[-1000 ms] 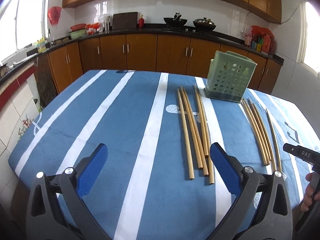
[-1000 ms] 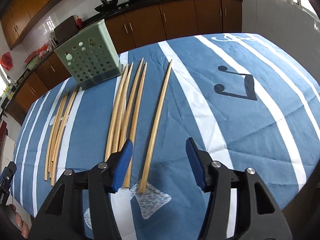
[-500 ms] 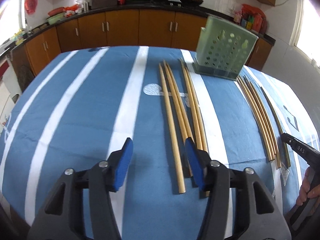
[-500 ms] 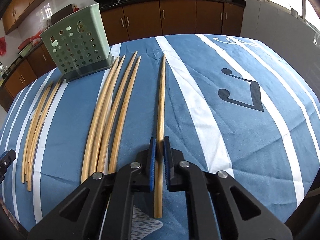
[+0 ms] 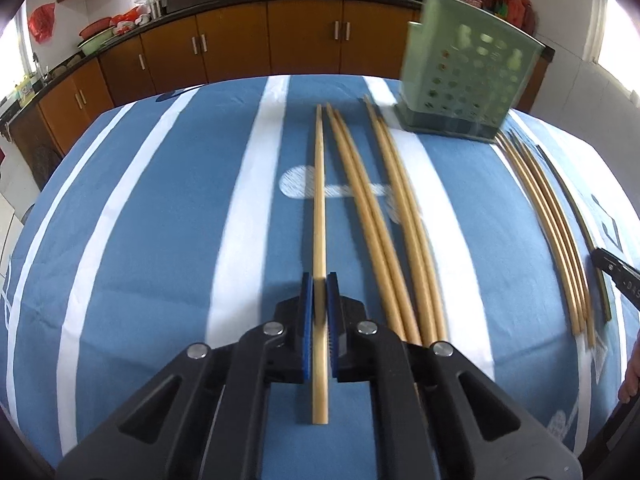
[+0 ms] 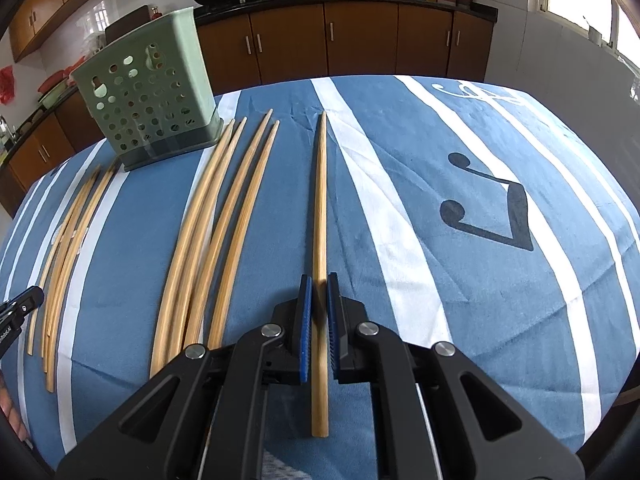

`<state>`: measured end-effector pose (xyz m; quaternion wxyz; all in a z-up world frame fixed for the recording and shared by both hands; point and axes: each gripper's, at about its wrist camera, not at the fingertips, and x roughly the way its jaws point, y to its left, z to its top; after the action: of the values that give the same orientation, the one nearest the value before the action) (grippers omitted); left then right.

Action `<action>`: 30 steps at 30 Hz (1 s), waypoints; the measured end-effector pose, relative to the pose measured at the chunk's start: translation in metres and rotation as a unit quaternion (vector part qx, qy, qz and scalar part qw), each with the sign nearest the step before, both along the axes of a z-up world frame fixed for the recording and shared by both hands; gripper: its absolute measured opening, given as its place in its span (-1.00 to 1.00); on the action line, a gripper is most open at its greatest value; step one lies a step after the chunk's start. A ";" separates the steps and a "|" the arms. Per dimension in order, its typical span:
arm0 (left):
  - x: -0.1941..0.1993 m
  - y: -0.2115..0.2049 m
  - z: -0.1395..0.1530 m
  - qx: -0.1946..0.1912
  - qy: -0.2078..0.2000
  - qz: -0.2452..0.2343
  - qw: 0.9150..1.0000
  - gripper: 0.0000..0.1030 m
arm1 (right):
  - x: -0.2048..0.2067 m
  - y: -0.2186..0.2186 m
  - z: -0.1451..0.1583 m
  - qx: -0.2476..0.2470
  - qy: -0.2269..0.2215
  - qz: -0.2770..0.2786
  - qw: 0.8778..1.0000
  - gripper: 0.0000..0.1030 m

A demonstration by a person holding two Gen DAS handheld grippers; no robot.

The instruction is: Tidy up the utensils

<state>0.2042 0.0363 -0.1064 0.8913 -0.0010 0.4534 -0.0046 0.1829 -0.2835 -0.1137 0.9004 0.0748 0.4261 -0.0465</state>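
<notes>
Now both of your tools are pinched shut, each on one stick. Your left tool (image 5: 319, 292) holds a long, pale bamboo chopstick (image 5: 319, 200), the one lying furthest left in its bunch on the blue cloth with white stripes that covers the desk (image 5: 160, 220). Your right tool (image 6: 319, 292) holds another long bamboo chopstick (image 6: 320, 208), the one lying alone on the right (it sits well apart from the four next to it).

Each stick runs straight away from its tool, thin tip far off, thick end sticking out behind the blue pads. So each tool grips near the thick end, and most of the stick hangs out in front.

The green plastic holder with round holes (image 6: 148, 96) stands upright at the far side of the desk, between the two bunches. It lies ahead and to the right of your left tool, and ahead and to the left of your right one. I think you will need to tip each stick up so it can drop in from above.
</notes>
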 end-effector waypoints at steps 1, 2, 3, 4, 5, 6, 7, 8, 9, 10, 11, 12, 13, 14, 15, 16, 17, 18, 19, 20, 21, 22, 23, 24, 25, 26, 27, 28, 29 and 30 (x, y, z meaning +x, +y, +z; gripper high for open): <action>0.005 0.004 0.000 -0.003 -0.001 0.006 1.000 -0.85 | 0.004 -0.003 0.000 -0.001 0.000 -0.005 1.000 -0.84; 0.012 0.010 0.000 -0.006 -0.002 0.012 1.000 -0.85 | 0.008 -0.007 0.000 -0.003 -0.002 -0.010 1.000 -0.84; 0.019 0.017 0.000 -0.010 -0.004 0.020 1.000 -0.85 | 0.012 -0.010 0.000 -0.008 -0.003 -0.015 1.000 -0.84; 0.023 0.022 0.000 -0.013 -0.006 0.023 1.000 -0.85 | 0.015 -0.013 0.000 -0.012 -0.005 -0.018 1.000 -0.84; 0.027 0.028 0.000 -0.021 -0.010 0.024 0.999 -0.85 | 0.018 -0.016 -0.001 -0.015 -0.006 -0.021 1.000 -0.84; 0.029 0.031 0.000 -0.025 -0.013 0.024 0.999 -0.84 | 0.019 -0.018 -0.001 -0.018 -0.008 -0.023 1.000 -0.84; 0.030 0.034 0.000 -0.027 -0.014 0.023 0.999 -0.83 | 0.021 -0.021 -0.001 -0.019 -0.009 -0.025 0.999 -0.84; 0.030 0.036 0.000 -0.033 -0.017 0.022 0.999 -0.83 | 0.021 -0.022 -0.002 -0.018 -0.010 -0.026 0.999 -0.84; 0.029 0.037 0.000 -0.035 -0.019 0.021 0.999 -0.83 | 0.021 -0.023 -0.002 -0.017 -0.012 -0.027 0.999 -0.84; 0.028 0.037 -0.001 -0.034 -0.022 0.020 0.999 -0.82 | 0.021 -0.023 -0.003 -0.018 -0.013 -0.027 0.999 -0.84; 0.026 0.037 -0.001 -0.032 -0.025 0.019 0.999 -0.82 | 0.022 -0.023 -0.003 -0.018 -0.013 -0.028 0.999 -0.84; 0.026 0.036 -0.001 -0.031 -0.025 0.018 0.999 -0.80 | 0.022 -0.024 -0.003 -0.018 -0.013 -0.028 0.999 -0.83; 0.025 0.035 -0.001 -0.031 -0.025 0.018 0.999 -0.79 | 0.022 -0.024 -0.003 -0.017 -0.013 -0.028 0.999 -0.83; 0.025 0.035 -0.001 -0.032 -0.025 0.018 0.999 -0.79 | 0.022 -0.025 -0.003 -0.016 -0.013 -0.028 0.999 -0.83; 0.024 0.035 -0.001 -0.033 -0.025 0.018 0.999 -0.79 | 0.022 -0.025 -0.003 -0.014 -0.013 -0.028 0.999 -0.83; 0.024 0.036 -0.001 -0.034 -0.025 0.018 0.999 -0.79 | 0.021 -0.025 -0.003 -0.014 -0.013 -0.028 0.999 -0.83; 0.023 0.036 -0.001 -0.035 -0.025 0.019 0.999 -0.79 | 0.019 -0.024 -0.003 -0.014 -0.013 -0.028 0.999 -0.83; 0.022 0.036 -0.001 -0.036 -0.025 0.019 0.999 -0.79 | 0.018 -0.024 -0.002 -0.013 -0.013 -0.028 0.999 -0.83; 0.021 0.037 -0.001 -0.036 -0.025 0.019 0.999 -0.79 | 0.017 -0.024 -0.002 -0.013 -0.013 -0.028 0.999 -0.83; 0.020 0.036 -0.001 -0.035 -0.025 0.020 0.999 -0.79 | 0.018 -0.024 -0.002 -0.013 -0.013 -0.027 0.999 -0.83; 0.018 0.036 -0.001 -0.034 -0.025 0.020 0.999 -0.79 | 0.017 -0.024 -0.002 -0.012 -0.013 -0.027 0.999 -0.83; 0.018 0.036 -0.001 -0.033 -0.025 0.020 0.999 -0.79 | 0.017 -0.024 -0.002 -0.012 -0.013 -0.027 0.999 -0.83; 0.017 0.036 -0.001 -0.031 -0.025 0.020 0.999 -0.79 | 0.016 -0.024 -0.002 -0.012 -0.013 -0.026 1.000 -0.83; 0.016 0.035 -0.001 -0.029 -0.025 0.020 0.999 -0.79 | 0.016 -0.024 -0.002 -0.012 -0.013 -0.025 1.000 -0.83; 0.015 0.034 -0.001 -0.027 -0.025 0.020 0.999 -0.79 | 0.017 -0.024 -0.002 -0.011 -0.013 -0.022 1.000 -0.83; 0.015 0.033 -0.001 -0.022 -0.024 0.020 0.999 -0.81 | 0.016 -0.024 -0.002 -0.010 -0.013 -0.021 1.000 -0.84; 0.014 0.033 -0.001 -0.019 -0.024 0.020 0.999 -0.83 | 0.016 -0.024 -0.002 -0.010 -0.013 -0.018 1.000 -0.84; 0.014 0.032 -0.001 -0.016 -0.024 0.020 0.999 -0.84 | 0.015 -0.025 -0.001 -0.011 -0.014 -0.016 1.000 -0.84; 0.014 0.031 -0.001 -0.013 -0.023 0.019 0.999 -0.85 | 0.014 -0.025 0.000 -0.010 -0.016 -0.015 1.000 -0.84; 0.014 0.030 -0.001 -0.008 -0.021 0.016 1.000 -0.85 | 0.011 -0.025 0.003 -0.011 -0.022 -0.014 1.000 -0.84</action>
<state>0.2177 0.0667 -0.1073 0.9004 -0.0154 0.4347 0.0061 0.1935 -0.3082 -0.1107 0.9096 0.0716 0.4045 -0.0618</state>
